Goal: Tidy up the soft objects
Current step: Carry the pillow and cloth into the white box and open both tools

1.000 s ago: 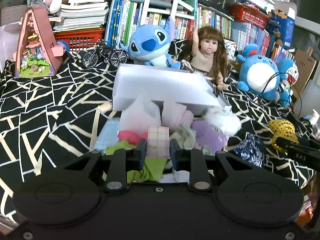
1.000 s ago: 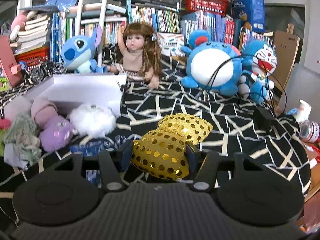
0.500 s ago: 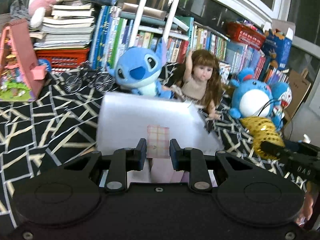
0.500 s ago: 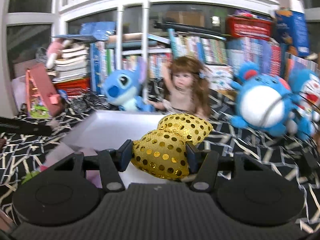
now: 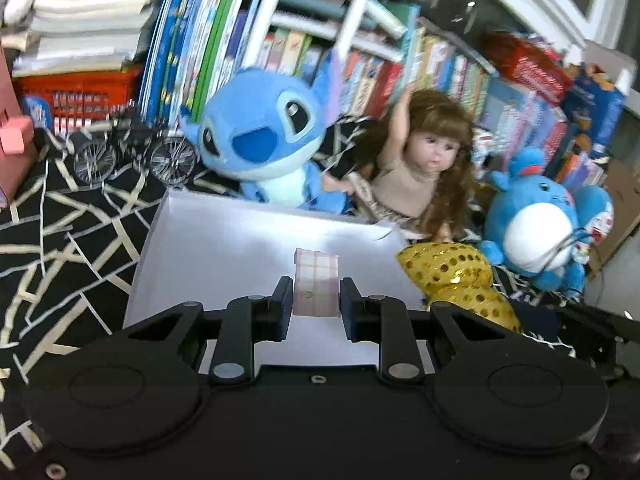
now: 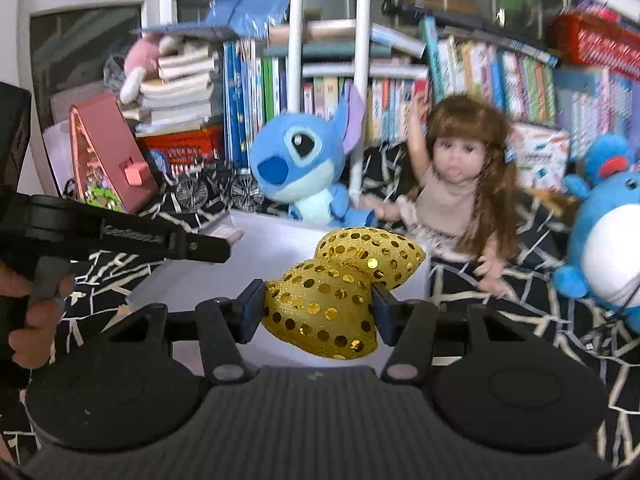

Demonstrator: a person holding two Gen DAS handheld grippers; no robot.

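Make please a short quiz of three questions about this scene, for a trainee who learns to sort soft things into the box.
1. True or false: the left tool is shut on a pink checked cloth.
2. What does the right tool hold? A) a white pompom B) a gold sequined cushion C) a blue plush
3. Fill in: both tools hover above the open white ____.

Key:
1. True; the cloth sits pinched between its fingers.
2. B; the gold sequined cushion is squeezed between its fingers.
3. box; the white box lies in front of the blue plush and the doll.
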